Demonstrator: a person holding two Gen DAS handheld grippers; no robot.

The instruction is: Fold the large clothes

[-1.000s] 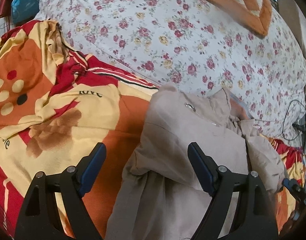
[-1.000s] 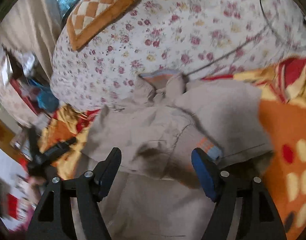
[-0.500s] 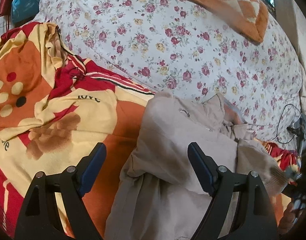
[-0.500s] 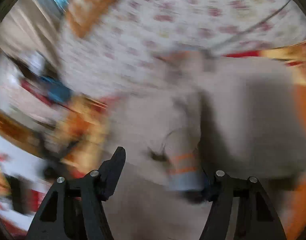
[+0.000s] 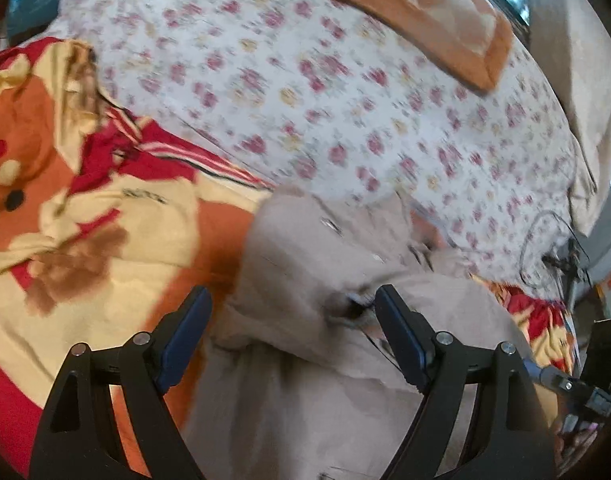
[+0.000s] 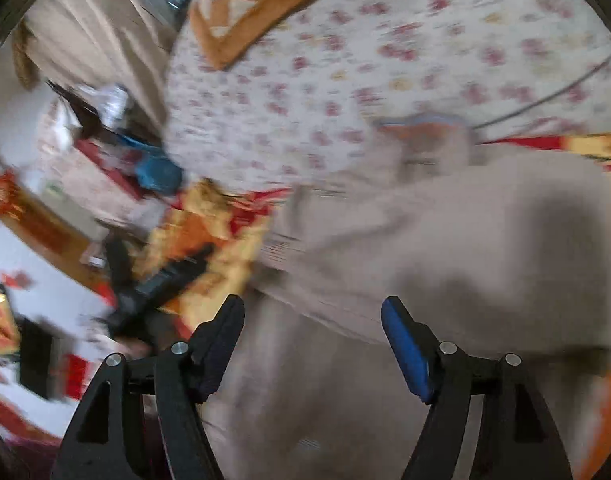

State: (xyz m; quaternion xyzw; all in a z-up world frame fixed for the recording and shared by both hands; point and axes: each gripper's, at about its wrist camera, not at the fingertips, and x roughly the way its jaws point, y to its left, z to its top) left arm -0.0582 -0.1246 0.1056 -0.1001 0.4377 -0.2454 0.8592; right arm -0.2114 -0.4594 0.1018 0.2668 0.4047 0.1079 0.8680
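Both fingers pairs spread, gripping nothing | beige jacket [image 5: 325,380] beneath, between them

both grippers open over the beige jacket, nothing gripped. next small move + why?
Probably lower the left gripper and close on the bunched fold of the beige jacket lying between its open fingers. The right gripper, jaws just opening, holds nothing, and the jacket is still rumpled on the orange blanket, so it needs a fresh grip.
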